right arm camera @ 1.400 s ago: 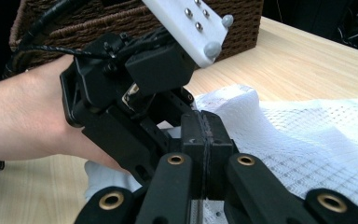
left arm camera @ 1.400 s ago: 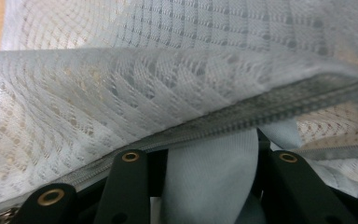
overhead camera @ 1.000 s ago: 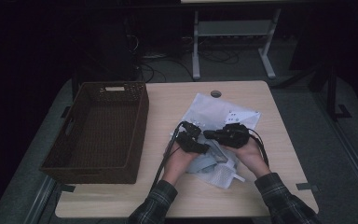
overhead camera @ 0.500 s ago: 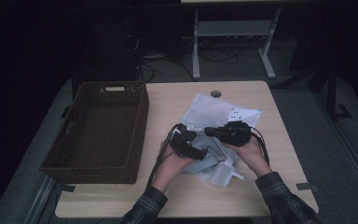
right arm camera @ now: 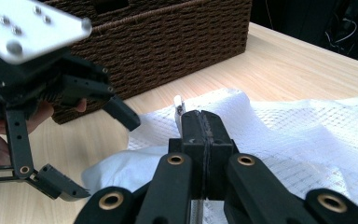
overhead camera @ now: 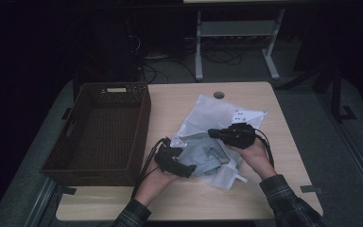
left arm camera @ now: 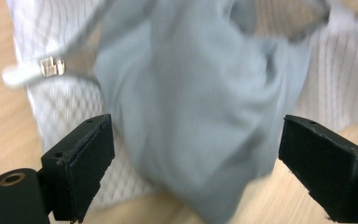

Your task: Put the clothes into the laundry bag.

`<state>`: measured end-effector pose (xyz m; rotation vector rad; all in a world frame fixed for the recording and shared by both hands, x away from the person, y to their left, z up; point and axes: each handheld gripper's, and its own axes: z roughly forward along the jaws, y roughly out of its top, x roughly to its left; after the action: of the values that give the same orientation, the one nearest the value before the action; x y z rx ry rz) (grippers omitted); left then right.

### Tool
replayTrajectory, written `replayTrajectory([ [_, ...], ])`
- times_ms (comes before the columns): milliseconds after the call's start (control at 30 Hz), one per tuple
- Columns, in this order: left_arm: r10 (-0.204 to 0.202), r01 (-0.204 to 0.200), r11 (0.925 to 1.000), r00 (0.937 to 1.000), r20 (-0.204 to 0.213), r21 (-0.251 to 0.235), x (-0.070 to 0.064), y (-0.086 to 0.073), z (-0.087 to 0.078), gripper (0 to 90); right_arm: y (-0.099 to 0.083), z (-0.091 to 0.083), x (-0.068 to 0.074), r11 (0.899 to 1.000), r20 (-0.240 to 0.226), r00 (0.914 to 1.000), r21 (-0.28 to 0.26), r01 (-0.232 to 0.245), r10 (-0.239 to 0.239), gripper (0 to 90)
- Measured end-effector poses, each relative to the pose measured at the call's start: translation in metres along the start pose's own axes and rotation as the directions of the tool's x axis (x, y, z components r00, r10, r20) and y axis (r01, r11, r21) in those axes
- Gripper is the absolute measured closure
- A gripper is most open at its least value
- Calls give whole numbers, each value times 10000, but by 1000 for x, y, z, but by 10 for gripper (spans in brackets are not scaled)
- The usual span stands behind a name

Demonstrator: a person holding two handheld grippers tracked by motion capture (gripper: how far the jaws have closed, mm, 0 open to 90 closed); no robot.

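Note:
A white mesh bag (overhead camera: 220, 116) lies on the wooden table (overhead camera: 179, 99) with a pale blue-grey garment (overhead camera: 203, 151) bunched at its near end. My right gripper (overhead camera: 213, 133) is shut on the bag's edge, and a small white tab (right arm camera: 179, 105) sticks out beside the closed jaws (right arm camera: 204, 126). My left gripper (overhead camera: 189, 170) is open at the garment's near left side. In the left gripper view the garment (left arm camera: 191, 107) sits between the spread jaws, untouched by either, and a zipper pull (left arm camera: 51, 66) lies on the mesh at upper left.
An empty dark wicker basket (overhead camera: 82, 163) stands on the left half of the table, close to my left hand. A round cable hole (overhead camera: 219, 94) is in the far table edge. Bare wood runs along the near edge and right side.
My left gripper has drawn back from beside the right gripper toward the near edge and now stands open at the garment. The right gripper has stayed put, shut on the bag.

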<state>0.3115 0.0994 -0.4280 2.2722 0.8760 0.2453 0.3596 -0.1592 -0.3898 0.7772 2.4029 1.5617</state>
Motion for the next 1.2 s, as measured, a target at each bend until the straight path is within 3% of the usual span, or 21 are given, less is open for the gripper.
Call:
replayTrajectory([
  [233, -209, 210, 9998, 9994, 265, -51, 3, -10, 8, 96, -2, -1, 0, 10000, -5, 10000, 77, -7, 7, 894],
  [500, 94, -110, 9992, 9992, 397, 386, -5, -11, 29, 99, -8, 0, 0, 9997, 4, 10000, 249, -72, 72, 893],
  [767, 171, -191, 9984, 9991, 392, 528, -4, -13, 35, 129, -20, 5, -1, 9977, 105, 9999, 673, -93, 86, 881],
  [1033, 228, -248, 9983, 9990, 386, 526, -5, -14, 35, 132, -36, -2, 4, 9943, 329, 9993, 1044, -221, 187, 682],
  [1200, 260, -279, 9982, 9990, 364, 526, -5, -14, 35, 133, -52, -13, 7, 9904, 440, 9987, 1345, -328, 271, 621],
])
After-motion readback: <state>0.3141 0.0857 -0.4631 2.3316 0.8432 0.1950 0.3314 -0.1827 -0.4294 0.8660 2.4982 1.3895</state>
